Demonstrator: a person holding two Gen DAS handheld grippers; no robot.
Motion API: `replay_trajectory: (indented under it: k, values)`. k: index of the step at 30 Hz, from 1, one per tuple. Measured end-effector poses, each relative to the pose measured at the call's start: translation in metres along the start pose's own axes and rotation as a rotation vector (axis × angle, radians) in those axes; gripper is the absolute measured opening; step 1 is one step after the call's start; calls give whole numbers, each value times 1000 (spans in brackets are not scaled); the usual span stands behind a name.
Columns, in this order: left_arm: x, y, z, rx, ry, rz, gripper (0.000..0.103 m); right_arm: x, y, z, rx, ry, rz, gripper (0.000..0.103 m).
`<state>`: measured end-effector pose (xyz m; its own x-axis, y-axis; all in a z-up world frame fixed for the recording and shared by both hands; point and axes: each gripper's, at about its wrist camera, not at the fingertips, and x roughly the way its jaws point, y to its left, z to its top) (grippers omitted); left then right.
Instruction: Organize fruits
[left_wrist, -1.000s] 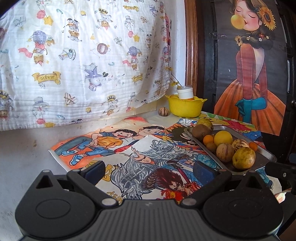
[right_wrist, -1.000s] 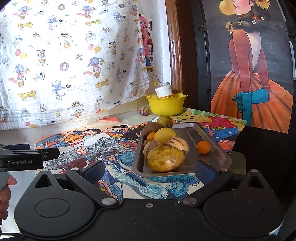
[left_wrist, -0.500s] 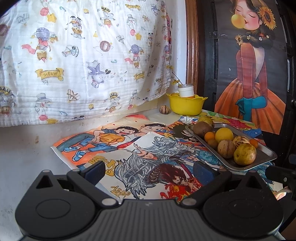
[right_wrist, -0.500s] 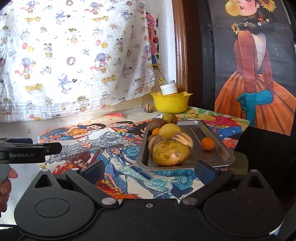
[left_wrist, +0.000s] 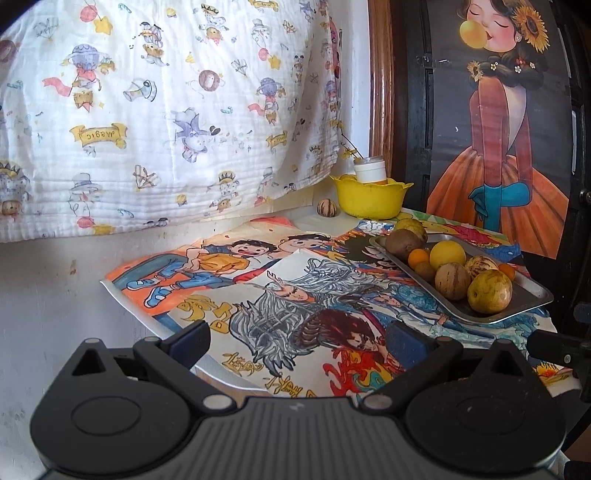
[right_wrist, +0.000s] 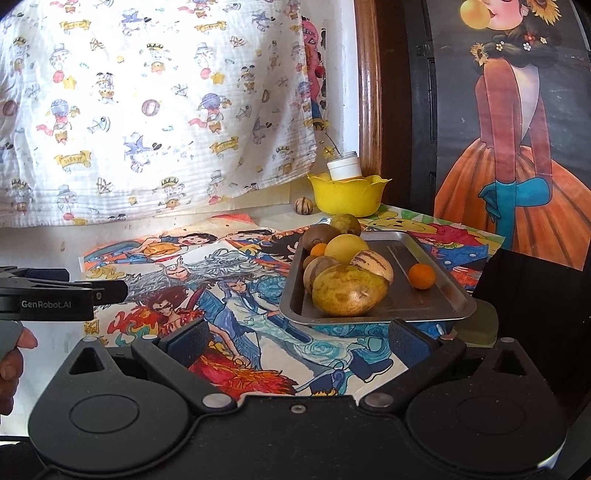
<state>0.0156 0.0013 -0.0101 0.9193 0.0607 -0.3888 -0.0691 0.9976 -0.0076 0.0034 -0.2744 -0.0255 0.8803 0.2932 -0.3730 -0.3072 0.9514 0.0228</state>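
We held both tools level, jaws spread and empty.
The left tool (left_wrist: 297, 341) and right tool (right_wrist: 297, 341) faced the fruit tray (right_wrist: 436, 302); fruits overlapped, partly hidden.

Table (right_wrist: 44, 254) under cartoon drawings (right_wrist: 207, 280), with metal tray (right_wrist: 447, 291), yellow bowl (right_wrist: 347, 201), striped fruit (right_wrist: 303, 205).

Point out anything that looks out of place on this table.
One small striped fruit lies alone on the table left of the yellow bowl, apart from the pile on the metal tray. A white-capped jar stands in the bowl, an odd thing among fruit.
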Motion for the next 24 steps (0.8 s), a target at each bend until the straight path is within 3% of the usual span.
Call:
replay_trajectory:
  k: [24]
  values:
    - [-7, -7, -8, 39, -40, -95, 103, -10, 3, -15, -23, -10, -39, 102]
